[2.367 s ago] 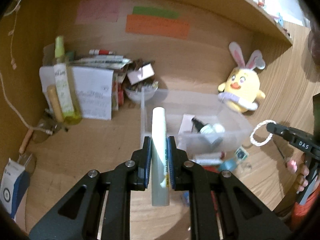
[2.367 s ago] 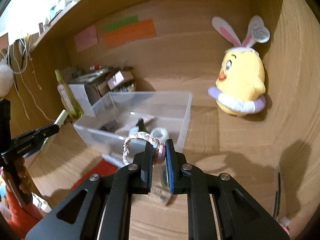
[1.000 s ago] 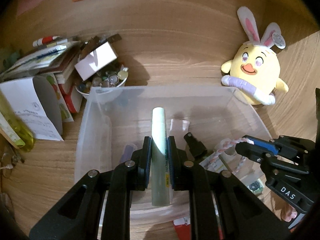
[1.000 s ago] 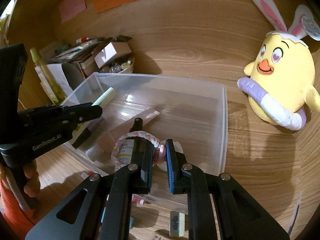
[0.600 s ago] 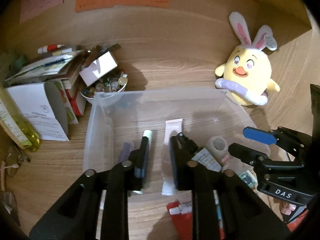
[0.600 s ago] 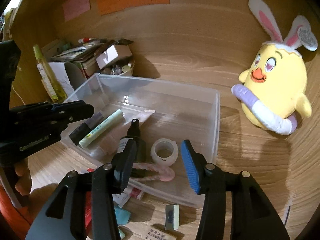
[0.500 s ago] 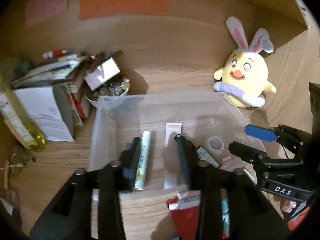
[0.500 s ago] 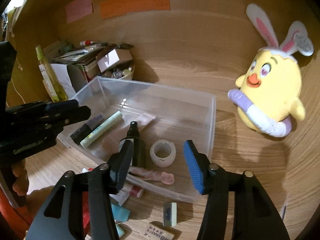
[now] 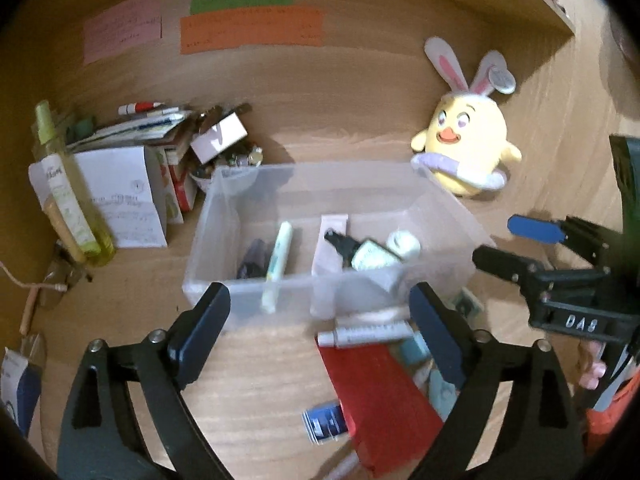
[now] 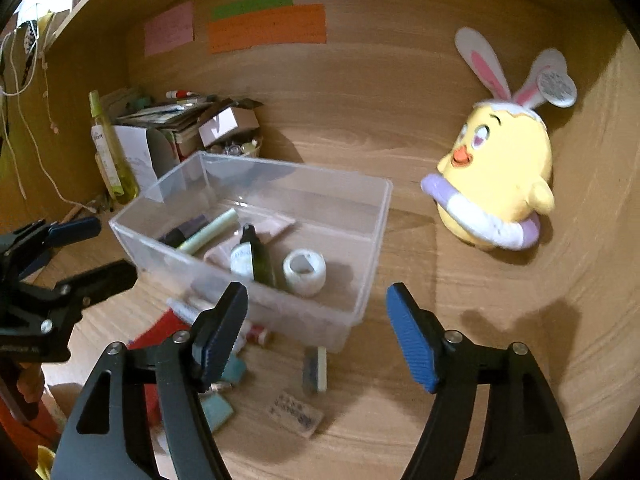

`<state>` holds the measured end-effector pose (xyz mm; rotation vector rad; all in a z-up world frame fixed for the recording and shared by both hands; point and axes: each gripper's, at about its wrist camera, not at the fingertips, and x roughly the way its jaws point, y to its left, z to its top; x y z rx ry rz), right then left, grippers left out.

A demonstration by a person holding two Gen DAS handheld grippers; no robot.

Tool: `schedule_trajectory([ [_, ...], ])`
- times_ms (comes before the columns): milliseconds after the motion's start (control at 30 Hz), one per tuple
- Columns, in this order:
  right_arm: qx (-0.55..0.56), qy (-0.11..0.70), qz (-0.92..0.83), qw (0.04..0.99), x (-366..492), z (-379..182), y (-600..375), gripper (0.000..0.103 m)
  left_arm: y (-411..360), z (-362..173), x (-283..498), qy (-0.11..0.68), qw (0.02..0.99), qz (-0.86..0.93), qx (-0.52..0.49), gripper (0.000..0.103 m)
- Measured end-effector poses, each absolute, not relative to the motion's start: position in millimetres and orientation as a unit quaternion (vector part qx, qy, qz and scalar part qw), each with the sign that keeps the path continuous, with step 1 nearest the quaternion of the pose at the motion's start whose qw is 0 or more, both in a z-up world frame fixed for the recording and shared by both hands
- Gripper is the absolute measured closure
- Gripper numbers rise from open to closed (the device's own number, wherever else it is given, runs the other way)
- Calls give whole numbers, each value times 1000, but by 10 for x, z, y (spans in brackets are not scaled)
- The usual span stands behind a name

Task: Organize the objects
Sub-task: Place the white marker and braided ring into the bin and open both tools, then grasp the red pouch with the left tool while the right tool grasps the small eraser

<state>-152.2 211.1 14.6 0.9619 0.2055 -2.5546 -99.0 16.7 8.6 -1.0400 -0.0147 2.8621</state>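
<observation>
A clear plastic bin [image 9: 224, 216] [image 10: 372, 232] stands on the wooden desk. In it lie a pale green tube [image 9: 278, 258] [image 10: 208, 234], a dark spray bottle [image 9: 360, 254] [image 10: 254, 258], a white tape roll [image 9: 404, 244] [image 10: 305, 267] and a dark stick [image 9: 250, 262]. My left gripper [image 9: 320, 312] is open and empty, in front of the bin's near wall. My right gripper [image 10: 316, 320] is open and empty, near the bin's front right corner. Each gripper shows in the other's view, the right one [image 9: 516, 244] and the left one [image 10: 96, 248].
A red booklet [image 9: 376, 392], a white marker [image 9: 368, 334], teal erasers [image 10: 218, 406], a small stamp block [image 10: 296, 408] and an eraser [image 10: 315, 368] lie in front of the bin. A yellow bunny-eared plush [image 9: 466, 152] [image 10: 496, 188] sits right. Books, a box and a bottle [image 9: 68, 196] crowd the left.
Both grippers opened over the bin, dropping the green tube and the braided band into it. Both have since pulled back and opened wider.
</observation>
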Motion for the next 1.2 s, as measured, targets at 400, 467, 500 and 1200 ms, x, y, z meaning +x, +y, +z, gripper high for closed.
schedule_trajectory([
  [400,391,70,-898,188,-1383,-268,2304,34,370,-251,-587,-26,56,929,-364,7],
  [467,395,72,-897,185,-1385,-322,2299,34,423,-310,-540,-26,60,927,-369,7],
  [500,397,74,-896,184,-1393,-349,2293,34,453,-346,-523,-27,66,925,-373,7],
  [1200,422,78,-880,202,-1600,-556,2114,88,443,-586,-443,-13,28,927,-375,46],
])
